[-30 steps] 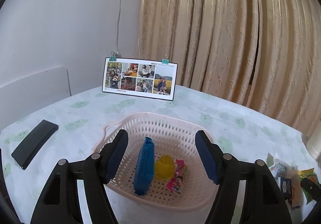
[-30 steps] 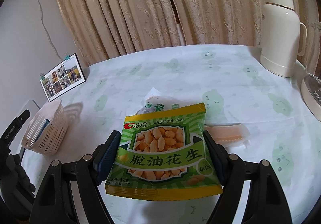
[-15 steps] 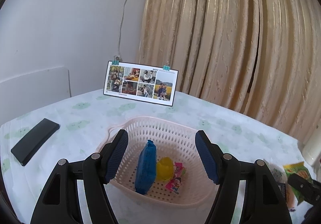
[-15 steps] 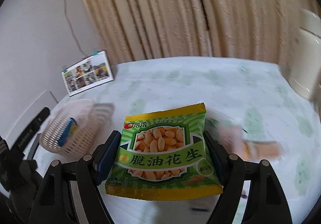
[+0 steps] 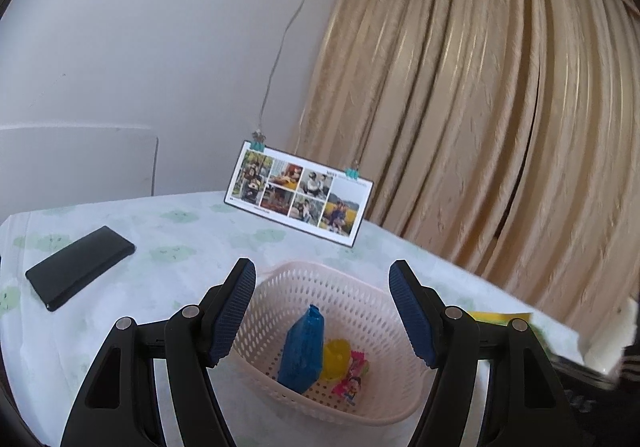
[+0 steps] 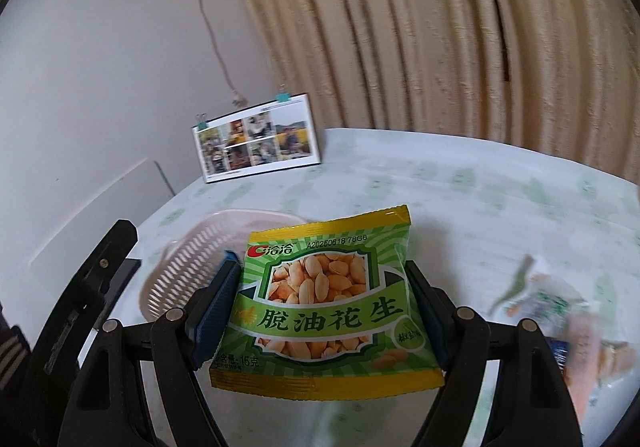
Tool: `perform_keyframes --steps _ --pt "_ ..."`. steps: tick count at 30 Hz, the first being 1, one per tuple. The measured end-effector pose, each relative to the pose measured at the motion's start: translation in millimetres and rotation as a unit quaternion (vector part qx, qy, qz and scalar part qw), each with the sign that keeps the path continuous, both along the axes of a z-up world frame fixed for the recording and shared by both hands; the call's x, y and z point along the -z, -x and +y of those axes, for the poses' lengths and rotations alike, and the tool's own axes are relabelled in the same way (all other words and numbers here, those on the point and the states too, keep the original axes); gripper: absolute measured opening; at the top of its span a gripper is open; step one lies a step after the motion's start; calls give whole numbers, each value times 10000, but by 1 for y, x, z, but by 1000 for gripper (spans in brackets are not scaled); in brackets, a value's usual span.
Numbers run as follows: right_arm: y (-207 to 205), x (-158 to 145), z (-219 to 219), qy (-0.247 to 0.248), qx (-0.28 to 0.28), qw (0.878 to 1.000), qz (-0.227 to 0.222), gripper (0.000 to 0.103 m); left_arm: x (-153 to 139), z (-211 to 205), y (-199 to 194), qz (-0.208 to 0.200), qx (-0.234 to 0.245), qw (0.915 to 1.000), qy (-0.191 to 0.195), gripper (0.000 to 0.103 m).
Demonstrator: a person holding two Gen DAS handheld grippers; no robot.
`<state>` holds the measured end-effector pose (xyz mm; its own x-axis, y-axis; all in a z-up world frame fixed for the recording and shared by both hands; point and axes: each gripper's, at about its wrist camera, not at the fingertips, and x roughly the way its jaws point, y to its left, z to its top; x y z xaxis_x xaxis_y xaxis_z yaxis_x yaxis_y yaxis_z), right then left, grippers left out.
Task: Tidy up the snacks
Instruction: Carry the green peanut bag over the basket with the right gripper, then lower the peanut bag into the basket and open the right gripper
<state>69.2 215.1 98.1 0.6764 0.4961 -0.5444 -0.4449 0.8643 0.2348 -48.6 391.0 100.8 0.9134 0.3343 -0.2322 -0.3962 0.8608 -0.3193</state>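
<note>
Right gripper (image 6: 320, 311) is clamping the green peanut packet (image 6: 324, 299) between its jaws, above the desk (image 6: 460, 183). Left gripper (image 5: 322, 311) is hovering with jaws wide over the pink basket (image 5: 360, 287) containing a blue packet (image 5: 302, 353). Beyond, near the desk's far edge, a photo card (image 5: 300, 193) is standing.

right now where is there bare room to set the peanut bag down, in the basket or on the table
In the basket, the far half is bare; the blue packet, yellow snack and pink packet crowd the near corner. On the table, open cloth lies between the black case, photo card and basket. Loose wrappers clutter the right.
</note>
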Motion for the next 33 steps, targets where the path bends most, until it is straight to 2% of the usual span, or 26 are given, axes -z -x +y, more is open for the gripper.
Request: perform_keyframes --steps 12,19,23,33 --pt "-10 17 56 -109 -760 9967 253 77 -4 29 37 -817 -516 9935 594 70" --pt "-16 28 71 -130 -857 9955 385 80 -4 28 39 -875 -466 9932 615 70" --pt "-20 30 64 -342 -793 9954 408 81 -3 28 37 -832 -408 9937 628 70" --pt "-14 25 46 -375 -514 9977 245 83 -4 23 33 -706 -368 9953 554 70"
